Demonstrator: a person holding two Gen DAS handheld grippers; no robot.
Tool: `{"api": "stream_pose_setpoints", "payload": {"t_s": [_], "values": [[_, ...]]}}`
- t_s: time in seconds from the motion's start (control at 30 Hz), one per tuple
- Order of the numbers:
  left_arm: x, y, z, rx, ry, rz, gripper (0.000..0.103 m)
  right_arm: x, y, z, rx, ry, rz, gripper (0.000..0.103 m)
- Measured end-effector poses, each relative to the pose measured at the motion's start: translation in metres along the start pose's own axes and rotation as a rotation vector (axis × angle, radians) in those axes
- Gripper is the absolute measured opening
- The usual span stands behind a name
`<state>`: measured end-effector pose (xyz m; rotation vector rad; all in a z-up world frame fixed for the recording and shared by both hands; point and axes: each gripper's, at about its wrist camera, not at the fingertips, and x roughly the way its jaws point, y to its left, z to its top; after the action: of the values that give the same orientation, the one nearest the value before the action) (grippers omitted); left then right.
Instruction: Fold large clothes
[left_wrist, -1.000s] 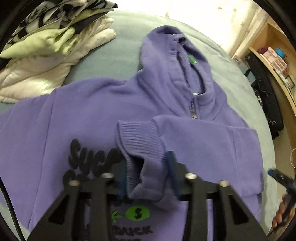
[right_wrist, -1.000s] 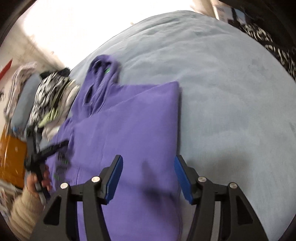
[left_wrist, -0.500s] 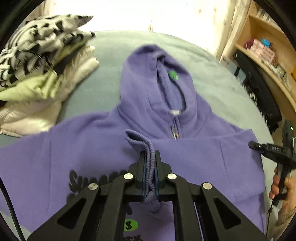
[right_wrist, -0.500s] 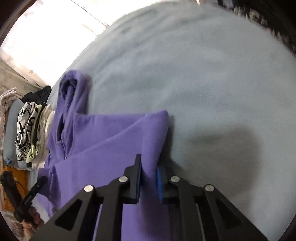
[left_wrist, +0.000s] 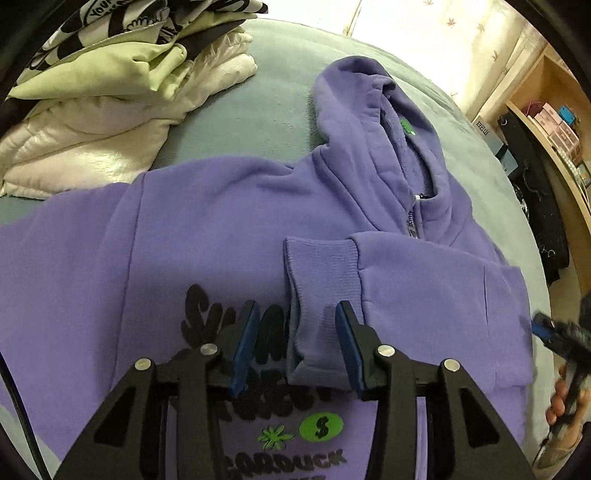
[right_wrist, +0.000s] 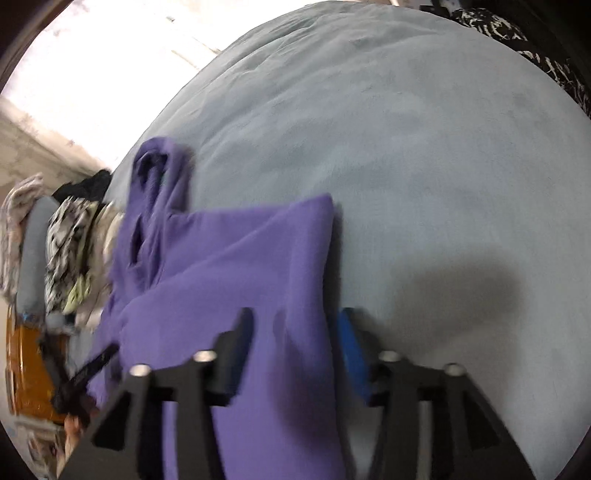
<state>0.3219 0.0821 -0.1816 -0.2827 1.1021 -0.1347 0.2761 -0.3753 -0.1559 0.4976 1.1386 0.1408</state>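
A purple hoodie (left_wrist: 229, 221) with black lettering lies face up on the grey-blue bed (left_wrist: 280, 96), hood at the far end. Its right sleeve is folded across the chest, and the ribbed cuff (left_wrist: 321, 273) lies flat. My left gripper (left_wrist: 295, 343) is open just above the cuff, its blue pads either side of it. In the right wrist view the hoodie's folded right edge (right_wrist: 288, 266) lies between the open fingers of my right gripper (right_wrist: 295, 350); this view is blurred.
A pile of folded white, light green and black-and-white clothes (left_wrist: 110, 85) sits at the far left of the bed. A wooden shelf (left_wrist: 554, 122) stands to the right. The bed surface (right_wrist: 424, 166) stretches right of the hoodie.
Half a second ago both grippers were shut, the left on the cuff and the right on the hoodie's edge. Both have opened, and the cuff now lies flat on the chest.
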Motion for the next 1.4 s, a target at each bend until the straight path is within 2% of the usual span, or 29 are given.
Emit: {"api": "stream_pose_setpoints", "payload": {"t_s": [0.17, 0.2, 0.23, 0.27, 0.33, 0.4, 0.47, 0.53, 0.6, 0.73, 0.83, 0.9, 0.97, 1.03, 1.07, 1.13, 1.23, 1.27, 1.33, 1.37, 1.4], "values": [[0.002, -0.015, -0.012, 0.082, 0.004, 0.024, 0.04, -0.011, 0.004, -0.044, -0.099, 0.064, -0.037, 0.053], [0.001, -0.019, -0.013, 0.087, -0.001, 0.027, 0.037, -0.008, 0.005, -0.05, -0.107, 0.075, -0.042, 0.053], [0.002, -0.021, -0.015, 0.096, -0.002, 0.029, 0.023, -0.005, 0.004, -0.054, -0.111, 0.074, -0.049, 0.053], [0.002, -0.025, -0.016, 0.11, -0.002, 0.049, 0.015, -0.002, 0.005, -0.06, -0.124, 0.056, -0.072, 0.053], [-0.004, -0.031, -0.019, 0.143, -0.025, 0.092, 0.012, -0.003, 0.01, -0.069, -0.149, 0.04, -0.077, 0.025], [-0.008, -0.036, -0.023, 0.179, -0.049, 0.127, 0.012, -0.014, 0.014, -0.076, -0.161, -0.026, -0.121, 0.02], [0.004, -0.035, -0.03, 0.205, -0.01, 0.169, 0.014, -0.006, 0.01, -0.08, -0.151, -0.009, -0.159, 0.02], [0.001, -0.036, -0.033, 0.218, -0.027, 0.179, 0.017, -0.003, 0.004, -0.078, -0.116, 0.015, -0.161, 0.024], [-0.012, -0.036, -0.031, 0.192, -0.046, 0.19, 0.021, -0.014, 0.004, -0.073, -0.089, 0.01, -0.172, 0.036], [-0.049, -0.043, -0.032, 0.21, -0.178, 0.223, 0.023, -0.046, 0.032, -0.073, -0.176, -0.109, -0.226, 0.036], [-0.059, -0.056, -0.035, 0.238, -0.226, 0.167, 0.023, -0.043, 0.064, -0.07, -0.25, -0.115, -0.162, 0.036], [-0.052, -0.071, -0.036, 0.249, -0.206, 0.1, 0.023, -0.025, 0.088, -0.07, -0.294, -0.078, -0.111, 0.036], [-0.034, -0.084, -0.035, 0.24, -0.146, 0.062, 0.023, 0.001, 0.113, -0.072, -0.352, -0.046, -0.099, 0.036], [-0.014, -0.092, -0.037, 0.22, -0.091, 0.051, 0.023, 0.023, 0.129, -0.075, -0.395, -0.008, -0.093, 0.036], [-0.004, -0.095, -0.039, 0.221, -0.07, 0.069, 0.023, 0.034, 0.135, -0.075, -0.415, 0.005, -0.103, 0.036], [0.016, -0.098, -0.042, 0.235, -0.029, 0.133, 0.023, 0.052, 0.137, -0.072, -0.451, 0.011, -0.168, 0.036], [0.017, -0.088, -0.041, 0.19, -0.029, 0.093, 0.022, 0.057, 0.113, -0.06, -0.423, -0.021, -0.253, 0.034], [0.015, -0.084, -0.039, 0.18, -0.023, 0.08, 0.018, 0.052, 0.096, -0.053, -0.392, -0.032, -0.254, 0.033], [0.013, -0.076, -0.04, 0.179, -0.016, 0.064, 0.01, 0.042, 0.07, -0.044, -0.338, -0.032, -0.231, 0.019], [0.012, -0.072, -0.04, 0.175, -0.011, 0.054, 0.009, 0.038, 0.061, -0.041, -0.317, -0.028, -0.233, 0.0], [0.01, -0.07, -0.039, 0.17, -0.006, 0.039, 0.009, 0.032, 0.052, -0.036, -0.286, -0.024, -0.211, 0.0]]}}
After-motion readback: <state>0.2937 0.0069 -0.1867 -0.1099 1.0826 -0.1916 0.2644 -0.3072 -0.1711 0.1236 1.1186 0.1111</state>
